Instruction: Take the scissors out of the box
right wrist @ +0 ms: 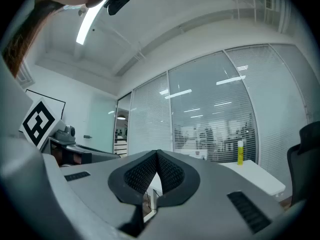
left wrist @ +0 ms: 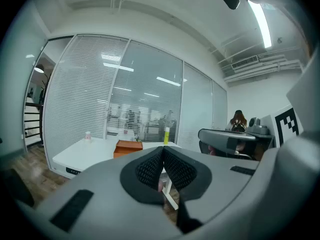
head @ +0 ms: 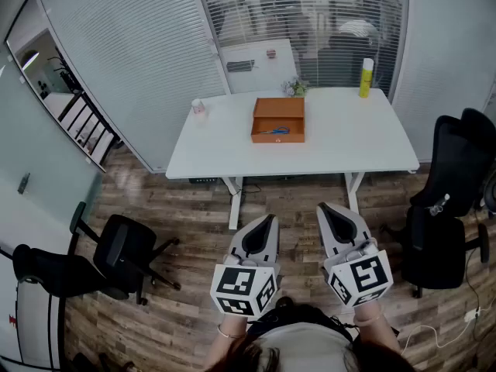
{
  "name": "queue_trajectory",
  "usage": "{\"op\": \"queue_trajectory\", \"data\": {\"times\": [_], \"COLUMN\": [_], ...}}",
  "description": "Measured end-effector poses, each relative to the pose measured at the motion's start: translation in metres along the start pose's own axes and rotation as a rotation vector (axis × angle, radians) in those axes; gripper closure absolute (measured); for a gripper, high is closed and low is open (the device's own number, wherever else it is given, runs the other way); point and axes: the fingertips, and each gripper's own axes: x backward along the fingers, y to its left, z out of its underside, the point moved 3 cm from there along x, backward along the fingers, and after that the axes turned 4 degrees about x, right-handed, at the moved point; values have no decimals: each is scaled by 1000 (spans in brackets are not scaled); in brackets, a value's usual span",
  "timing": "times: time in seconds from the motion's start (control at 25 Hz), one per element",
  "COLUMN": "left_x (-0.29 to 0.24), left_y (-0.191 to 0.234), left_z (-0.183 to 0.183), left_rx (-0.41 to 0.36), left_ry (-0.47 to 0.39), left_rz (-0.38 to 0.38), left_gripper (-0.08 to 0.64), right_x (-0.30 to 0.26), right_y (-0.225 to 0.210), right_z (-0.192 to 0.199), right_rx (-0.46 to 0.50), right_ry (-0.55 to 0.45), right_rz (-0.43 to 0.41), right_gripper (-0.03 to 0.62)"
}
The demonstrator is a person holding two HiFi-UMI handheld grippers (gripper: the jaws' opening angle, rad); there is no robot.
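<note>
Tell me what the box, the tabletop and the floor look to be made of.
Box: orange-brown and matte, with flat straight walls. It could be wood or stiff board; it is too far off to tell which.
Tabletop: plain white and smooth with a faint sheen, probably laminate.
Floor: brown planks with visible grain and seams, so wood or wood-look laminate.

Scissors (head: 276,131) inside orange box (head: 277,138) on table (head: 349,139)
</note>
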Motion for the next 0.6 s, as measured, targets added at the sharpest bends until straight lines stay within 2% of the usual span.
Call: {"op": "queue_trajectory", "data": {"times": [0.4, 0.6], "left_x": [-6, -11], "left_y": [33, 48], "left_z": [-3, -2], "left_rx": [14, 21], "left_ry": [-4, -6], "left_rz": [40, 74], "left_gripper": [540, 540], "right_x": [-26, -39], "right_y": [14, 20], "right_z": [-2, -2], "right_rx": [-23, -66], "right_ry": [-26, -40], "right_rz": [27, 47], "right_gripper": [565, 565]}}
